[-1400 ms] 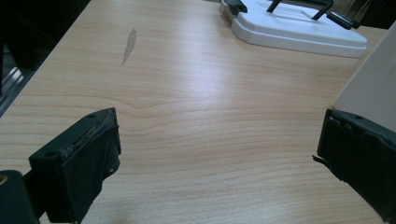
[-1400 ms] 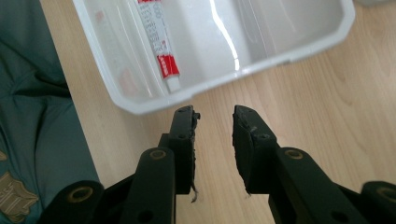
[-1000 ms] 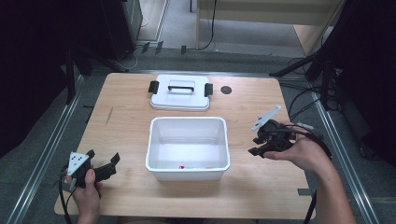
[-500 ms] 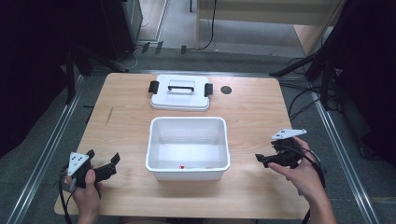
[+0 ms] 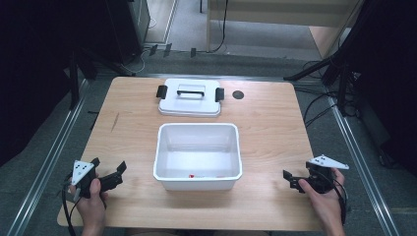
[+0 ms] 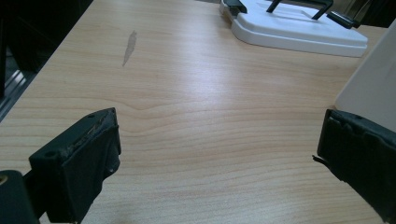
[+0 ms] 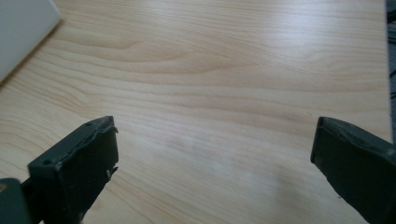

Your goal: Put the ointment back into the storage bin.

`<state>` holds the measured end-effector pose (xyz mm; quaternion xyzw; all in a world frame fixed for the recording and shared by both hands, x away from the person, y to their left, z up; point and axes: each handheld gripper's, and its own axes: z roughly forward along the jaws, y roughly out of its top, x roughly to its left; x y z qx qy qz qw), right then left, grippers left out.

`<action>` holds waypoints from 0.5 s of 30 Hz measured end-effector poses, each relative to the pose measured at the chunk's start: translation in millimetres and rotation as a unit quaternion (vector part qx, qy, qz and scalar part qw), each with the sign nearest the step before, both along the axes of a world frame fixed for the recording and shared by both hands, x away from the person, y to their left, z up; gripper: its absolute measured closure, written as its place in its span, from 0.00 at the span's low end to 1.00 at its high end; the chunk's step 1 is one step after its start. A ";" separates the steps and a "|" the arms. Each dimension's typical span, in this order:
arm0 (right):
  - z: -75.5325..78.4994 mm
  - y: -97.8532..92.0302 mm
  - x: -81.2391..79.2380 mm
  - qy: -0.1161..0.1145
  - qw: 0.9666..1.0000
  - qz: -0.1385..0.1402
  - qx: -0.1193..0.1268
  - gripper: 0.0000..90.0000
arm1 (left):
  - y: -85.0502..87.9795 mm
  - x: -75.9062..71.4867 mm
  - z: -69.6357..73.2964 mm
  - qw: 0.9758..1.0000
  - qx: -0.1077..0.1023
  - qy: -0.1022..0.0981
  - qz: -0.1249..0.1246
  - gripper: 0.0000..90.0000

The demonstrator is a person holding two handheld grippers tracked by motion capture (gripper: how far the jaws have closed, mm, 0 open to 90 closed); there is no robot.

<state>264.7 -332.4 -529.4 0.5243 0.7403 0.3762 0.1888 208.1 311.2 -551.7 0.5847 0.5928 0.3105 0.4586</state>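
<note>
A white open bin (image 5: pixel 197 133) stands mid-table with a small red item (image 5: pixel 192 175) on its floor. Its white lid (image 5: pixel 189 97) with black handle and clips lies behind it. My left gripper (image 5: pixel 108 165) rests low at the front left corner, open, with bare wood between its jaws (image 6: pixel 219 135). The bin's wall (image 6: pixel 373 88) and the lid (image 6: pixel 299 28) lie ahead of it. My right gripper (image 5: pixel 291 180) sits low at the front right, pointing left toward the bin. Its jaws have just been opening and stand wide with nothing between them (image 7: pixel 215 135).
The wooden table (image 5: pixel 275 128) has a dark round hole (image 5: pixel 238 95) near the back right and a grey scuff (image 5: pixel 115 121) on the left. Metal rails run along both sides. Cables lie on the floor to the right. A bin corner (image 7: pixel 23 32) shows in the right gripper view.
My right hand has dropped from beside the bin toward the table's front right and its jaws have spread apart. The left hand and gripper have stayed put.
</note>
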 end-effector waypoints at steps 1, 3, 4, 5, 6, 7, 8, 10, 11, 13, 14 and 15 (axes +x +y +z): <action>0.0 0.0 0.0 0.000 1.000 0.000 0.000 0.00 | 0.0 0.0 0.0 1.000 0.000 0.000 0.000 0.00; -4.3 -6.1 -5.2 -0.006 1.000 -0.009 0.002 0.00 | 0.0 0.0 0.0 1.000 0.000 0.000 0.000 0.00; -7.5 -11.6 -10.0 -0.013 1.000 -0.015 0.002 0.00 | 0.0 0.0 0.0 1.000 0.000 0.000 0.000 0.00; -7.5 -11.6 -10.0 -0.013 1.000 -0.015 0.002 0.00 | -0.1 0.1 0.0 1.000 0.000 0.000 0.000 0.00; -9.2 -15.6 -13.8 -0.018 1.000 -0.019 0.003 0.00 | -0.2 0.1 0.0 1.000 0.000 0.000 0.000 0.00; -9.2 -15.6 -13.8 -0.018 1.000 -0.019 0.003 0.00 | -0.2 0.1 0.0 1.000 0.000 0.000 0.000 0.00; -9.6 -17.7 -15.9 -0.020 1.000 -0.022 0.004 0.00 | -0.2 0.0 0.0 1.000 0.000 0.000 0.000 0.00; -11.4 -24.2 -22.5 -0.023 0.999 -0.030 0.008 0.00 | 0.0 -0.1 0.0 1.000 -0.001 0.000 0.000 0.00; -12.0 -25.0 -23.4 -0.024 0.999 -0.031 0.010 0.00 | 0.0 -0.1 0.0 1.000 -0.001 0.000 0.000 0.00; -14.1 -28.9 -28.1 -0.028 0.999 -0.037 0.012 0.00 | 0.5 -0.1 0.0 1.000 -0.003 0.000 -0.001 0.00; -14.9 -30.3 -29.1 -0.027 0.999 -0.036 0.013 0.00 | 0.5 -0.1 -0.1 1.000 -0.005 0.000 -0.001 0.00; -15.9 -32.0 -31.4 -0.026 0.999 -0.039 0.012 0.00 | 0.6 -0.1 0.0 1.000 -0.005 0.000 0.000 0.00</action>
